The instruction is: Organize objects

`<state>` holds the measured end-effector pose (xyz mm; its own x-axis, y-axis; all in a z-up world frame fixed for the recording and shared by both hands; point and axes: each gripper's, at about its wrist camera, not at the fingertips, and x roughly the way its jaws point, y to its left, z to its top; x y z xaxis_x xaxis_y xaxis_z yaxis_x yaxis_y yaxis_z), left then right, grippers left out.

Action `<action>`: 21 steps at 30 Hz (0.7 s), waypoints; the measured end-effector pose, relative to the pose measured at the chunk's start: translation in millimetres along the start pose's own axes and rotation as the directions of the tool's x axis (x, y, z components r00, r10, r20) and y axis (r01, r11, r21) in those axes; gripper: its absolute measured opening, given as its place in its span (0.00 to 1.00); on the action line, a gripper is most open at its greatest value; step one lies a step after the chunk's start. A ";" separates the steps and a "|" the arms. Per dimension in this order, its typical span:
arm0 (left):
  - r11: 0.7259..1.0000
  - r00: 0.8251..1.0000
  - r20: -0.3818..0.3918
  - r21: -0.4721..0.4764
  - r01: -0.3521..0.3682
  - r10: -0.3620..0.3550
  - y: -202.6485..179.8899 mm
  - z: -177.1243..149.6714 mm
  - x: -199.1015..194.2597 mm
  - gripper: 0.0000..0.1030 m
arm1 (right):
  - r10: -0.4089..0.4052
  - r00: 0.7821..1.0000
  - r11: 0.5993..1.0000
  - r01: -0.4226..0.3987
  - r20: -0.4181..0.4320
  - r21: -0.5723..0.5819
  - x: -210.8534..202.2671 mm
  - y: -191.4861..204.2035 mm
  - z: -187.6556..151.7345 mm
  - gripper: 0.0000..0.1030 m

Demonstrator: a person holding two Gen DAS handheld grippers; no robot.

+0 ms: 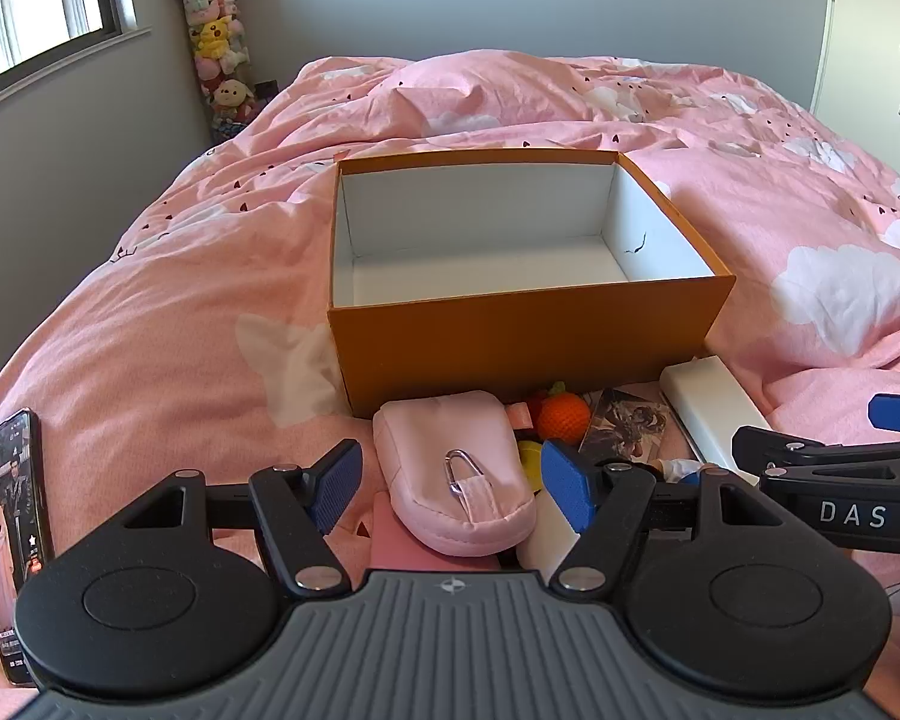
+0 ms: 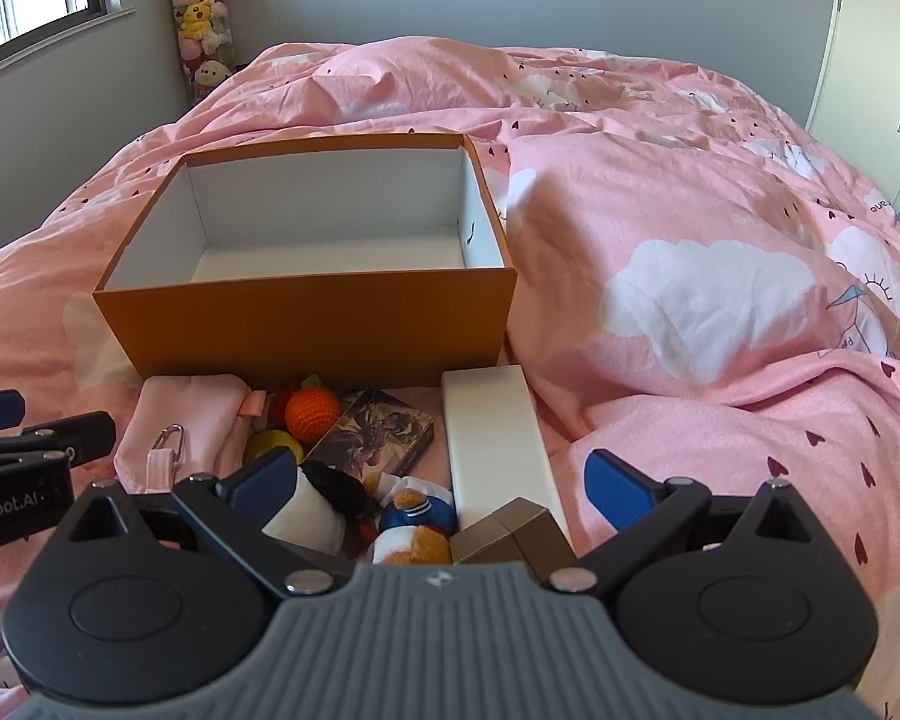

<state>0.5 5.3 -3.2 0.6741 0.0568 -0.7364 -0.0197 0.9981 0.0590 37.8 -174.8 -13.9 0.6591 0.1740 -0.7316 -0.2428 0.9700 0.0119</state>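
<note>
Nothing is packed yet: the orange box [image 1: 528,336] is empty.
Both my left gripper [image 1: 450,480] and right gripper [image 2: 444,480] are released; the pink pouch [image 1: 456,474], crochet orange [image 2: 312,414] and white case [image 2: 498,438] wait on the bed.

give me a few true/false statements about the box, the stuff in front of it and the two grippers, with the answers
1. The orange box has toys inside it. False: only its white inside shows, with nothing in it.
2. The pink pouch lies between the open fingers of the left gripper. True.
3. The right gripper is clamped on the white box. False: its jaws stand wide open and grip nothing.
4. The orange knitted ball lies on the bed in front of the orange box. True.
5. A phone with its screen lit lies on the bedcover. True.
</note>
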 end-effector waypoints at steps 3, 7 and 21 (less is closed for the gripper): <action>1.000 1.000 -0.004 0.002 -0.001 0.001 -1.9 -0.7 0.8 0.78 | 0.001 1.000 1.000 -0.001 -0.003 0.000 0.1 0.3 -0.2 0.99; 1.000 1.000 -0.004 0.003 0.000 0.000 -1.8 -1.0 0.9 0.78 | 0.002 1.000 1.000 -0.002 -0.008 0.000 0.7 -0.1 -0.6 0.99; 0.999 1.000 -0.018 0.025 0.020 -0.019 -6.8 0.4 0.8 0.78 | 0.010 1.000 1.000 -0.010 -0.020 0.001 1.9 -0.1 -0.2 0.99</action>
<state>1.6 -1.5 -4.0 0.6607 0.0380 -0.7497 0.0120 0.9981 0.0611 38.9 -174.6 -15.4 0.6426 0.1807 -0.7446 -0.2488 0.9683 0.0203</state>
